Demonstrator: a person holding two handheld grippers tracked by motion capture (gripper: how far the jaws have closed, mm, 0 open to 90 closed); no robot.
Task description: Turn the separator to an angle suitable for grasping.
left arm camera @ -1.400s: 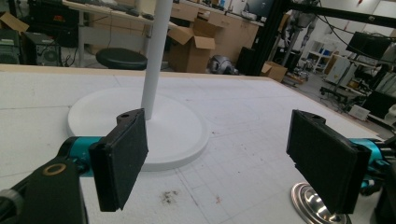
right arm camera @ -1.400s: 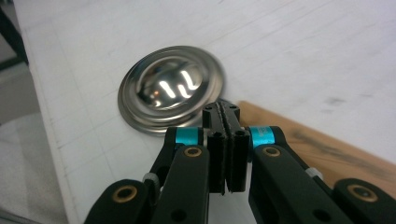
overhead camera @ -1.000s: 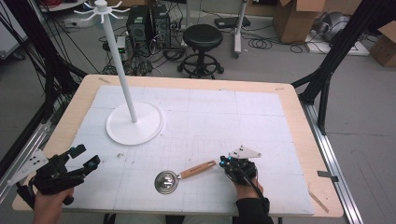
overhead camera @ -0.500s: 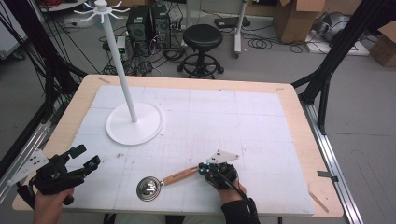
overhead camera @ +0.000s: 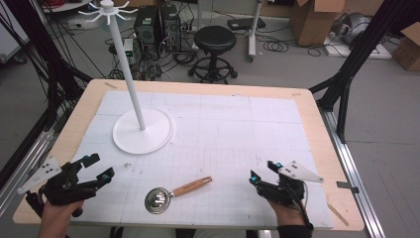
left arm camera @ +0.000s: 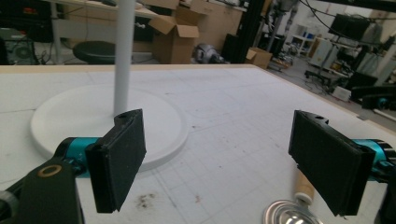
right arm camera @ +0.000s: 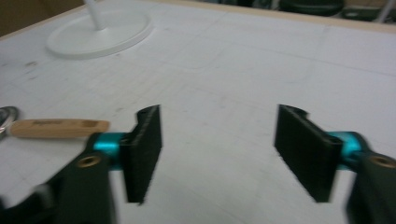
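Covering most of the wooden table [overhead camera: 317, 129] is a white gridded mat [overhead camera: 237, 134], seen whole from the high view. White stand [overhead camera: 142, 130] sits on the mat's far left: round base, thin upright pole, hook crown at top visible in the high view; the left gripper view cuts the pole off partway up, and the right gripper view shows mostly the base [right arm camera: 100, 32] plus a stub of pole. Floor beyond the table holds a black stool [overhead camera: 215, 42] and cardboard boxes [overhead camera: 312, 20].

Left gripper [overhead camera: 94, 167] held over the near left corner, jaws spread wide with nothing between them; its own view shows both pads apart, mat between, stand base [left arm camera: 107, 126] behind the left pad. Right gripper [overhead camera: 263, 170] near the front right of the mat, jaws have just been opening and now stand wide, nothing between them; its own view is slightly blurred and shows bare mat in the gap.

Strainer [overhead camera: 176, 192] with wooden handle lies flat on the mat near the front edge, between the two grippers, apart from both. Metal bowl end points front-left, handle toward the right gripper. Left gripper view catches the bowl rim [left arm camera: 289, 217] and handle tip at the bottom, by the right pad. Right gripper view shows the handle [right arm camera: 58, 127] left of its left pad, not touching.
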